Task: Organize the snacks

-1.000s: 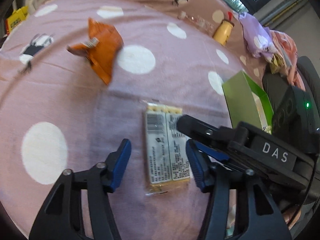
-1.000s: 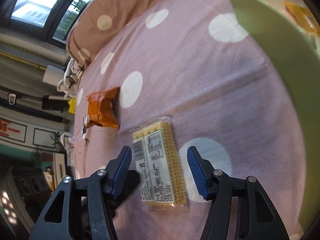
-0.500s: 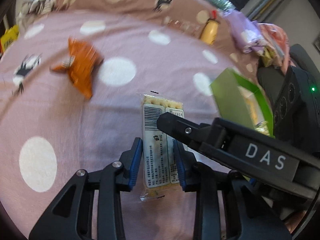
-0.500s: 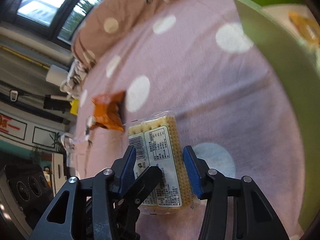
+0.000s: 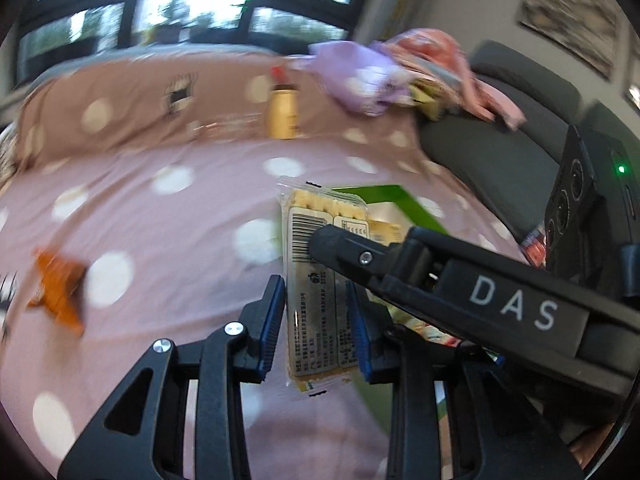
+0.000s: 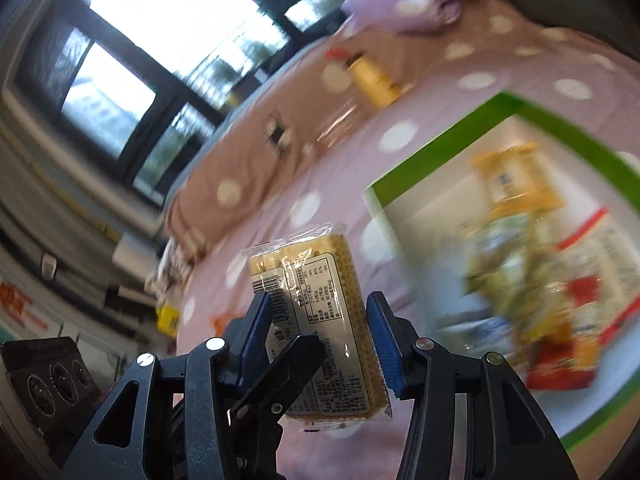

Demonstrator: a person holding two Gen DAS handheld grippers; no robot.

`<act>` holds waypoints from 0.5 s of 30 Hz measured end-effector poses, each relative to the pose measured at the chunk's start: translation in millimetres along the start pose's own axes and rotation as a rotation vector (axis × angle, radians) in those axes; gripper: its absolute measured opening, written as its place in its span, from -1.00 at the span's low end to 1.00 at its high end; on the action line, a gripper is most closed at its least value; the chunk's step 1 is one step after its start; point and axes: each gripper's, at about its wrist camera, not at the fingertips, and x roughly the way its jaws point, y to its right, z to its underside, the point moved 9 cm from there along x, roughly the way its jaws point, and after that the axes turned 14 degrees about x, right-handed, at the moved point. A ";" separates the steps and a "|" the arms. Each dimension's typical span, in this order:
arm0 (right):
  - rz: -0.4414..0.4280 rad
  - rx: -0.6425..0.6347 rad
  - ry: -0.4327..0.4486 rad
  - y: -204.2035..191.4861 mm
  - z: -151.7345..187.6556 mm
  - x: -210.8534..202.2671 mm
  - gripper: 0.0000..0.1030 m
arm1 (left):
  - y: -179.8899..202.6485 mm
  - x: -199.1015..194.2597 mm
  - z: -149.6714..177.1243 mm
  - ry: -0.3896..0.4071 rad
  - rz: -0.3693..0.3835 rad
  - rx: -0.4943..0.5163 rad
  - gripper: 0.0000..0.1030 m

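Note:
A clear-wrapped pack of yellow crackers [image 5: 320, 344] with a white barcode label hangs in the air above the pink dotted bedspread [image 5: 168, 240]. My left gripper [image 5: 315, 312] is shut on its long sides. My right gripper [image 6: 318, 308] is shut on the same cracker pack [image 6: 316, 264], and one of its black fingers [image 5: 348, 252] crosses the label in the left wrist view. Just beyond and to the right stands the green-rimmed box [image 6: 440, 148], which holds a yellow snack pack [image 6: 516, 180] and several other packets. An orange snack packet [image 5: 60, 288] lies on the bedspread at far left.
A yellow bottle [image 5: 282, 116] with a red cap stands at the far edge of the bed, under the windows. Purple and pink bags [image 5: 360, 76] are heaped on a dark chair [image 5: 500, 120] at the back right.
Both grippers went from open around the flat-lying cracker pack to shut on it. They have lifted it off the bedspread and swung it toward the green box, and the view has tipped up.

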 end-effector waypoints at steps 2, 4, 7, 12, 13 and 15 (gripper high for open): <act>0.015 0.048 0.043 16.0 -14.0 -10.3 0.02 | 17.4 11.8 -7.9 -0.002 0.040 0.057 -0.42; 0.029 0.081 0.070 27.4 -21.8 -17.0 0.02 | 29.7 22.7 -11.3 -0.011 0.070 0.084 -0.42; 0.076 0.130 0.102 50.6 -34.0 -21.4 0.02 | 44.9 42.7 -10.2 -0.058 0.119 0.091 -0.43; 0.116 0.209 0.124 75.5 -44.8 -21.9 0.02 | 66.5 65.2 -7.8 -0.101 0.164 0.096 -0.43; 0.125 0.214 0.127 79.2 -44.5 -23.5 0.02 | 70.1 67.9 -6.8 -0.107 0.168 0.096 -0.43; 0.153 0.223 0.133 83.8 -44.3 -23.3 0.02 | 73.8 71.1 -2.8 -0.117 0.176 0.086 -0.43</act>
